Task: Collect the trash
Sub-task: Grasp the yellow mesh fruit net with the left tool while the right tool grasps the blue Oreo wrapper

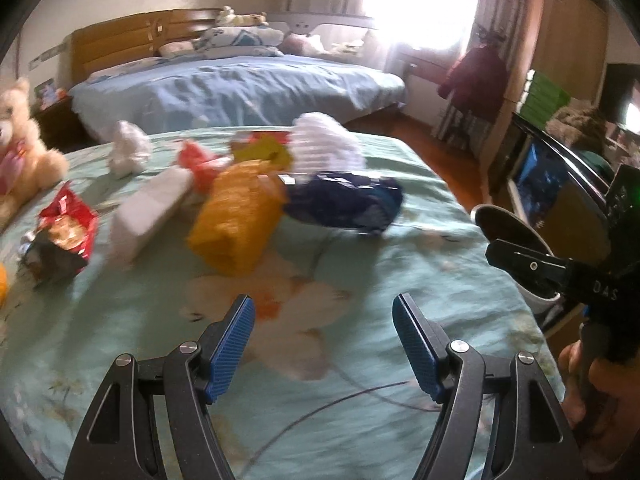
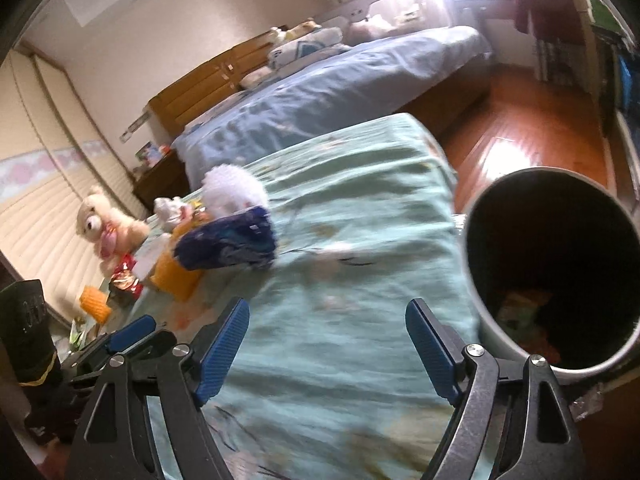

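Note:
Trash lies on a green flowered bedspread (image 1: 400, 264): a yellow bag (image 1: 234, 220), a dark blue bag (image 1: 344, 202), a white box (image 1: 148, 212), a red snack bag (image 1: 66, 232), white crumpled paper (image 1: 128, 154) and a white fluffy item (image 1: 324, 140). My left gripper (image 1: 323, 344) is open and empty, short of the pile. My right gripper (image 2: 327, 350) is open and empty, over the bedspread (image 2: 360, 240) beside a round bin (image 2: 552, 276) with some trash inside. The blue bag (image 2: 226, 248) and yellow bag (image 2: 176, 276) lie ahead to its left.
A teddy bear (image 1: 20, 148) sits at the left of the bed. A second bed with a blue sheet (image 1: 240, 88) stands behind. Wooden floor (image 2: 520, 148) runs to the right, with a coat rack (image 1: 476, 76) and cabinets beyond. The bin's rim (image 1: 508, 232) shows at the bed's right edge.

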`<control>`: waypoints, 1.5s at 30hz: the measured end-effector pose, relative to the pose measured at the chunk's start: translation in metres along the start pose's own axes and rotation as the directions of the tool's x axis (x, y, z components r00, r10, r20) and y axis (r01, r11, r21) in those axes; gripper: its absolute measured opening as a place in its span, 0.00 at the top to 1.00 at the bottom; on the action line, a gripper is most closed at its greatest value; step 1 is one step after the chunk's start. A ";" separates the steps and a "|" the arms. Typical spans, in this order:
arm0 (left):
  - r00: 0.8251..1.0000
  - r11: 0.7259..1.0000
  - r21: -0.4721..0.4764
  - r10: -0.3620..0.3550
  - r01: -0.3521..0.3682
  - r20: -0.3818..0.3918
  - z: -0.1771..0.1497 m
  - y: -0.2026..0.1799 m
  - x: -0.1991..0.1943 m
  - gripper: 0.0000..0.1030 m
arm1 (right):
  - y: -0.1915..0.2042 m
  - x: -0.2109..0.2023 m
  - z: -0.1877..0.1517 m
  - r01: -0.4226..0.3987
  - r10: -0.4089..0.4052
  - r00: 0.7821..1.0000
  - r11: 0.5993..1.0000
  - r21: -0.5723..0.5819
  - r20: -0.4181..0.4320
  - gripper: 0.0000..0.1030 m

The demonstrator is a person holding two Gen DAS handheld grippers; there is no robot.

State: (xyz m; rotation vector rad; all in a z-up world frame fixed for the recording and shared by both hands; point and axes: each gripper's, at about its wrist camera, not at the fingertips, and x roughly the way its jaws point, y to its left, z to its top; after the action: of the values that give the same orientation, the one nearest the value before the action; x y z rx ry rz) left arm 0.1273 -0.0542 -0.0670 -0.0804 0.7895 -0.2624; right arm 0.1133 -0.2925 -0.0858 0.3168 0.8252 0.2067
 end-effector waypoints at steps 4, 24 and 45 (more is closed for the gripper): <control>1.000 0.999 -0.021 0.028 -0.028 0.002 0.001 0.010 -0.005 0.31 | 0.016 0.015 0.001 -0.027 0.027 0.999 0.999 -0.027 -0.023 0.20; 0.998 0.996 -0.055 0.064 -0.065 -0.016 0.041 0.042 0.036 0.32 | 0.037 0.075 0.034 -0.134 0.132 0.990 0.990 -0.048 -0.053 0.20; 1.000 0.999 -0.032 0.019 -0.019 -0.005 0.025 0.038 0.029 0.96 | 0.028 0.044 0.016 -0.142 0.142 0.990 0.989 -0.036 -0.011 0.89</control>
State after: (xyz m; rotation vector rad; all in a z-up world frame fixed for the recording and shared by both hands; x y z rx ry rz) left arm 0.1723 -0.0253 -0.0756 -0.1021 0.7990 -0.2321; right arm 0.1529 -0.2567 -0.0956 0.3409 0.8068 0.3556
